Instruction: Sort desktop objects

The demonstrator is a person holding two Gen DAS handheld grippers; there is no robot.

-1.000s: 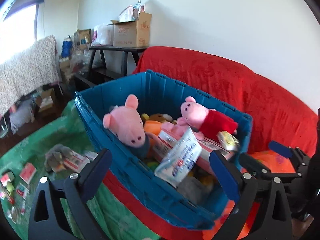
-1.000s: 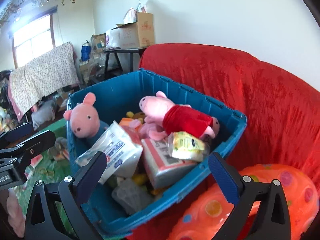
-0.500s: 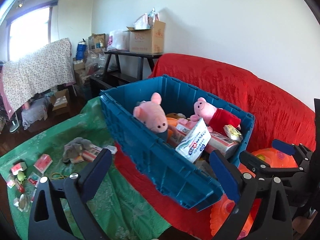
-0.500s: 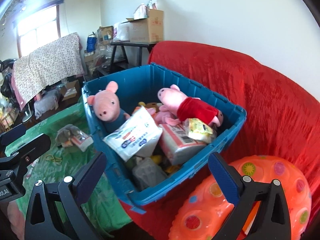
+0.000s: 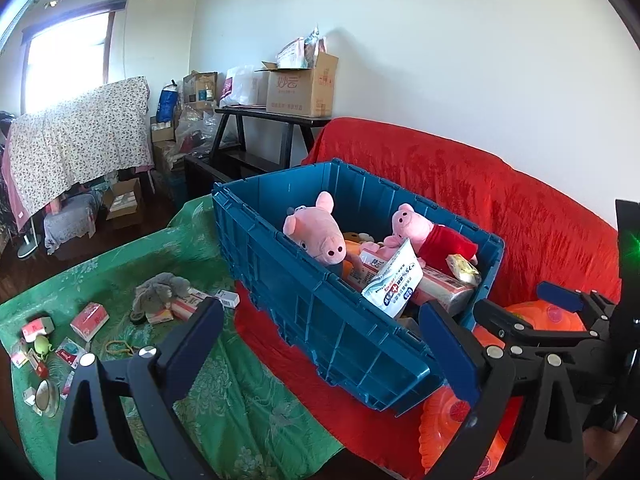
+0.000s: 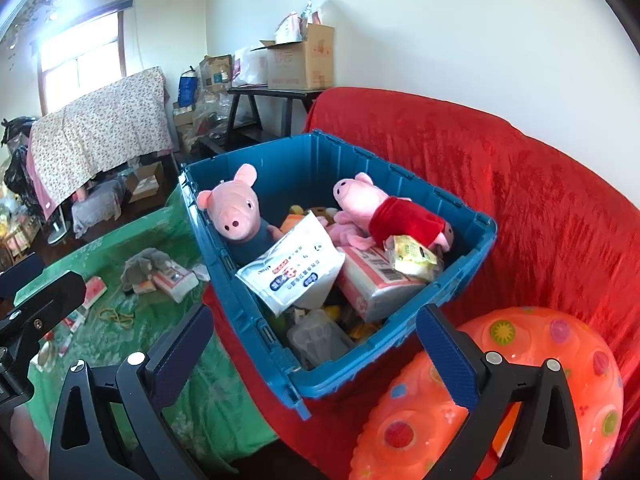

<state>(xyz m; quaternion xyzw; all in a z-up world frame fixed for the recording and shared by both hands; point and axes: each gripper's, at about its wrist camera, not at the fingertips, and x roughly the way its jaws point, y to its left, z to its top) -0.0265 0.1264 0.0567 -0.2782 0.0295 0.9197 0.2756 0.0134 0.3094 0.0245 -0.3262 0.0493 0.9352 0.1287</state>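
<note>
We see both grippers empty, fingers spread wide: the left gripper (image 5: pixel 320 344) at lower centre, the right gripper (image 6: pixel 314 350) likewise. Beyond them, mid-frame, sits a blue crate (image 6: pixel 460 280) on red cloth (image 6: pixel 540 184) — it holds two pink pig toys (image 6: pixel 236 208) and a white packet (image 6: pixel 296 268). Small boxes (image 5: pixel 89 321) lie scattered on the green cloth (image 5: pixel 240 400) at lower left.

Daylight pours in from the window (image 5: pixel 68 64) at the far left, which is blown out to white in both views, and the white wall (image 5: pixel 460 60) is evenly bright. Colours are saturated and the middle of each picture is sharp. The fisheye lens bends straight lines toward the edges, the corners fall to black, and a small green flare (image 5: pixel 632 240) shows at the left view's right edge.
</note>
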